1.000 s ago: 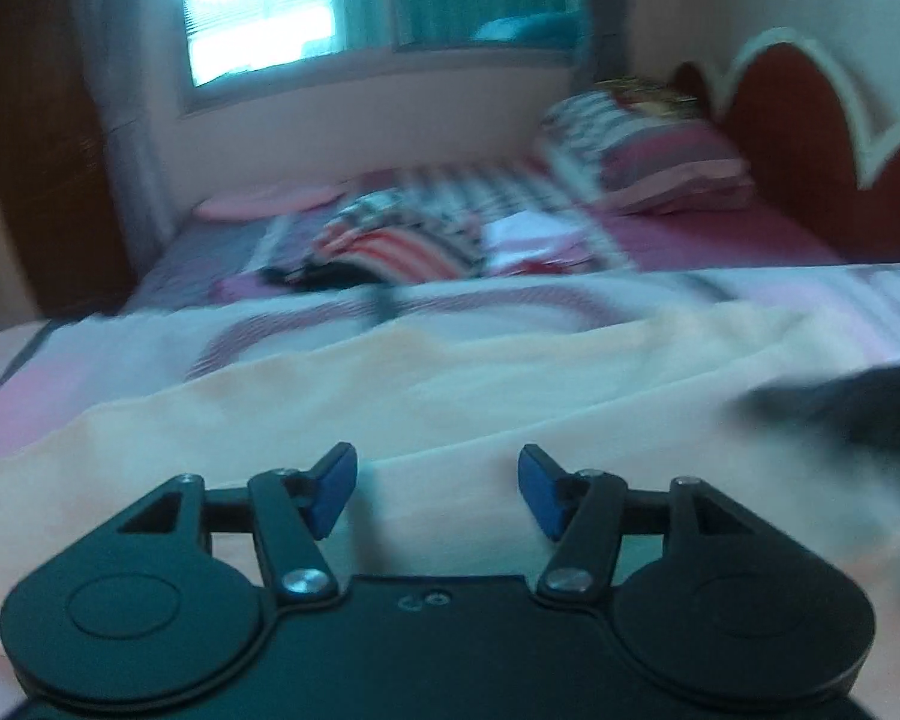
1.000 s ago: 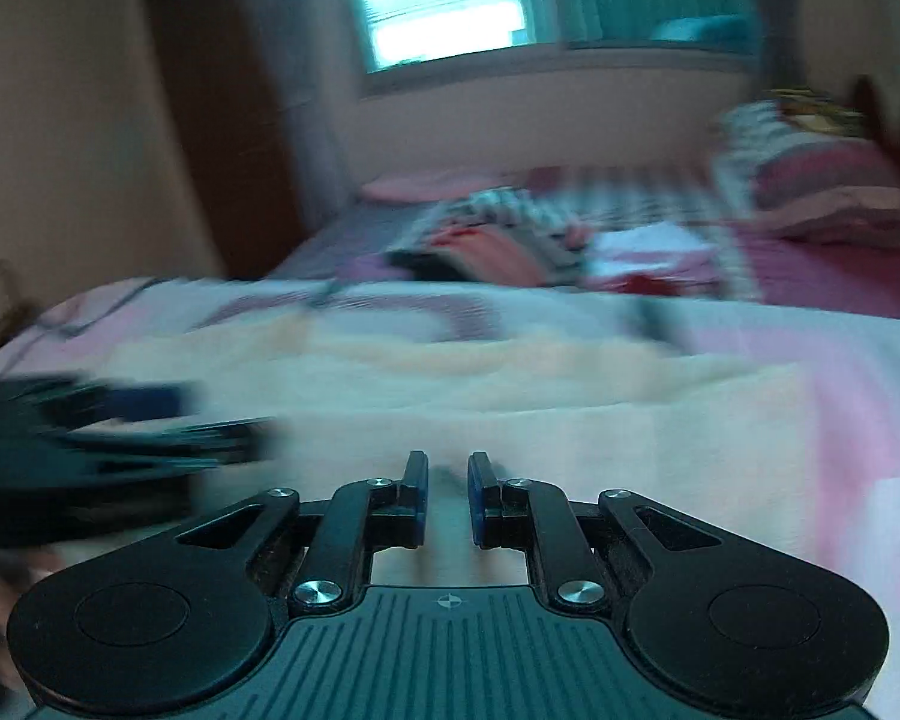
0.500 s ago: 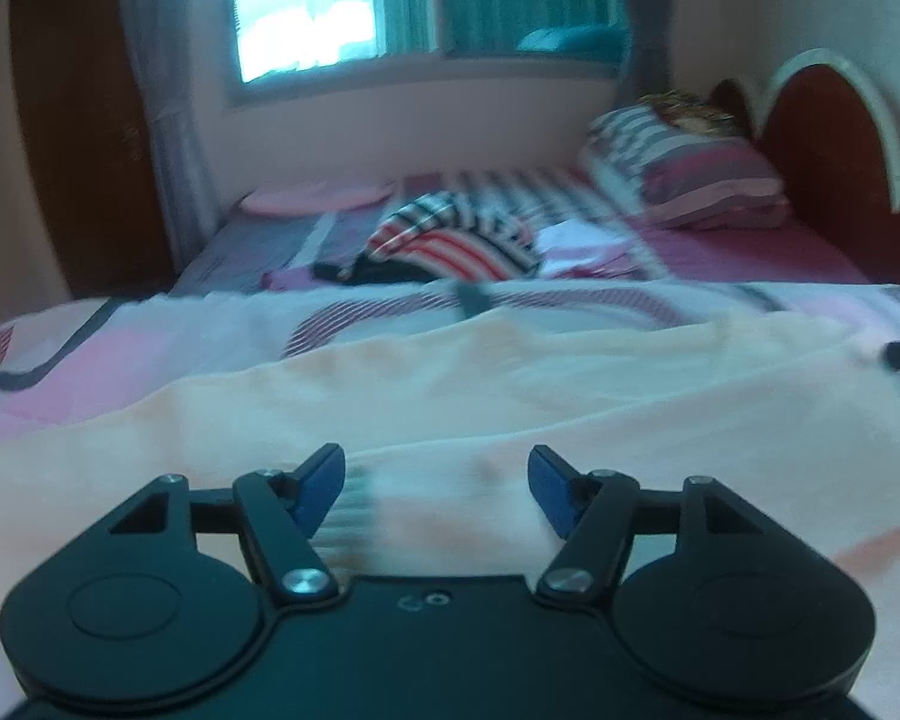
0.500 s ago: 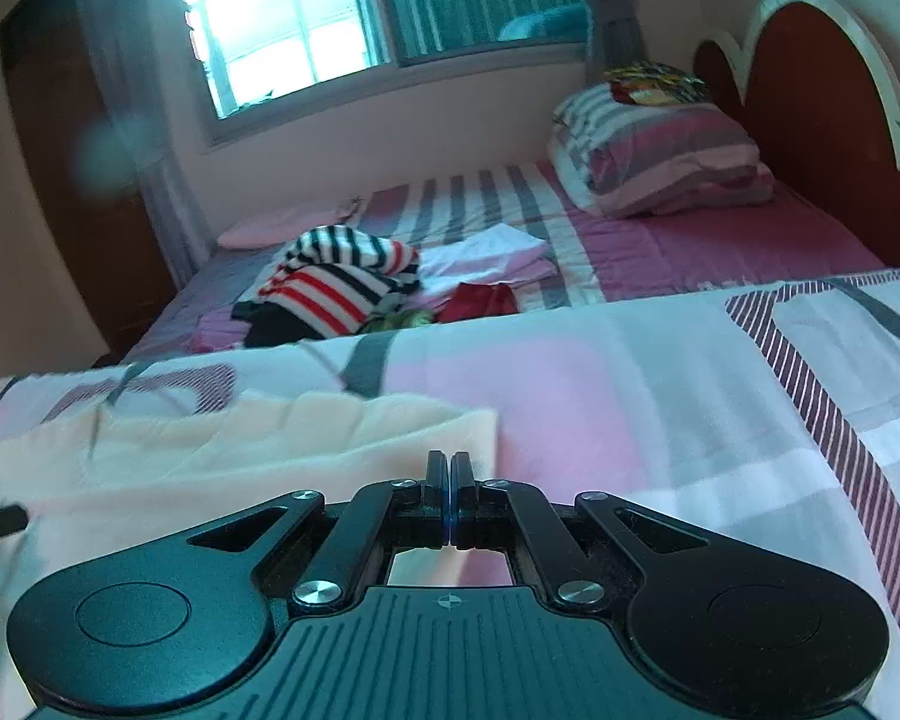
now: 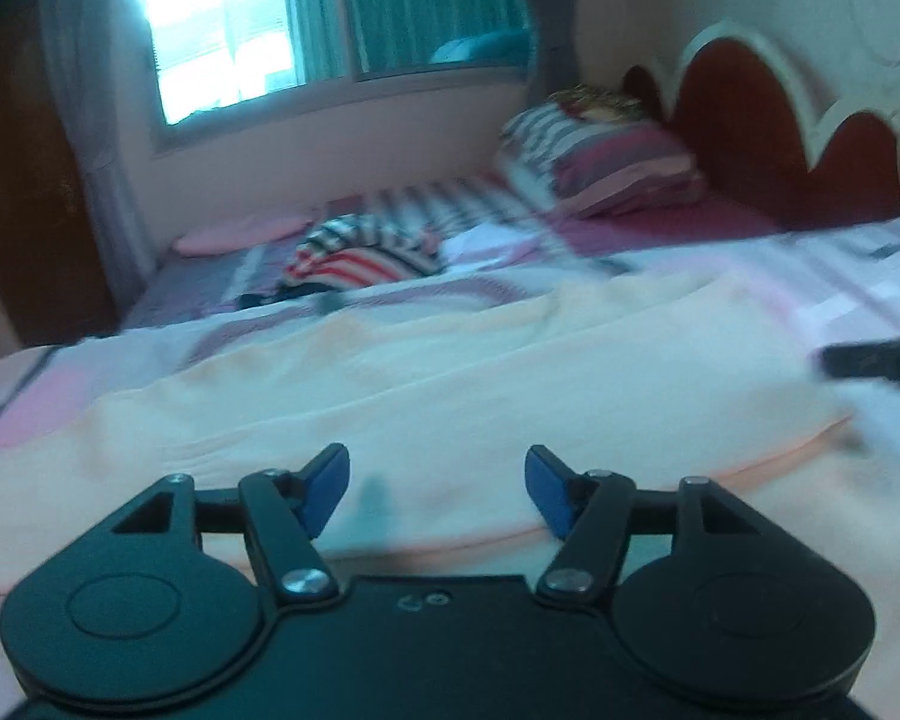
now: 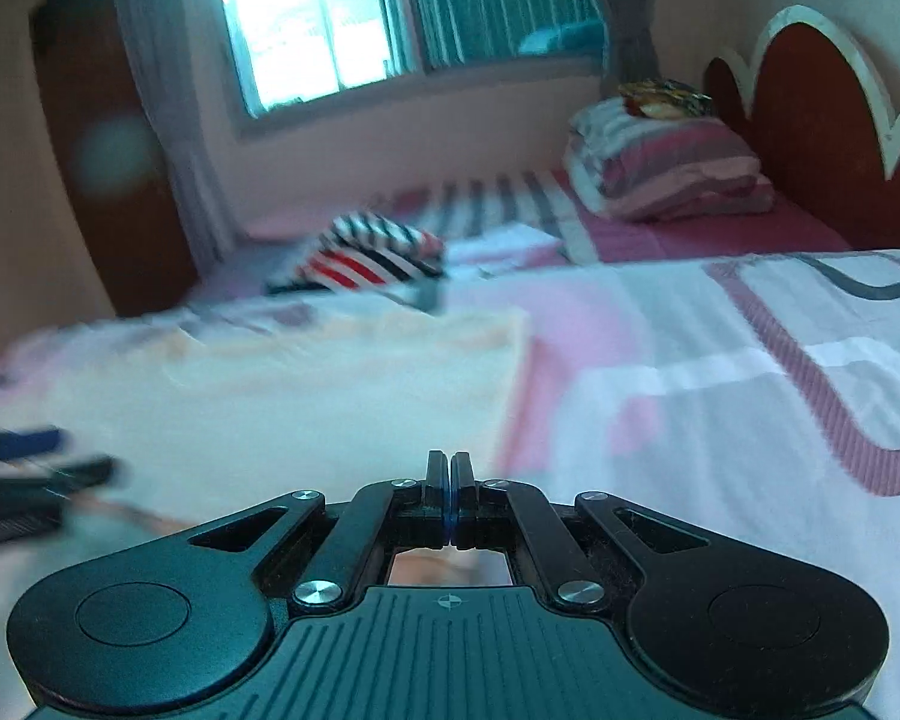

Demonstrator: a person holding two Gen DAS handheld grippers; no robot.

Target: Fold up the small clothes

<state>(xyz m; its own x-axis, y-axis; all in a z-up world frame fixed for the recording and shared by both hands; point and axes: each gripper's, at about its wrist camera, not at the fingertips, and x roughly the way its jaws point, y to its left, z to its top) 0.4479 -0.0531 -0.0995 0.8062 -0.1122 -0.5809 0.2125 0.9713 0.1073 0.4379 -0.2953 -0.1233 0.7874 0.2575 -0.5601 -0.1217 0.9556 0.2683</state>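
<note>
While the left wrist view is smeared by motion, it shows enough: the left gripper (image 5: 437, 483) stands with its blue pads well apart and nothing between them, hovering over a pale cream garment (image 5: 426, 396) spread flat on the pink and white bedspread (image 5: 36, 396). A peach hem runs along the garment's near edge, just in front of the pads. The cloth looks thin, light and limp, with shallow wrinkles running across it, so I judge it will sag and drag instead of holding a shape when lifted. A pinch right on the hem or at a corner should serve best; a grab in the middle would probably bunch it or catch the bedspread too. At the right edge a dark blurred shape is most likely the right gripper (image 5: 870, 360).

From the right wrist view, the right gripper's (image 6: 448, 474) jaws are pressed fully together. Whether they pinch any cloth I cannot tell; a pale patch shows behind them, but no fabric is seen between the pads. The garment (image 6: 270, 408) lies ahead and to the left, its right edge straight against the bedspread (image 6: 720, 372). Beyond, a striped pile of clothes (image 6: 366, 255) waits near the pillow (image 6: 672, 174).
</note>
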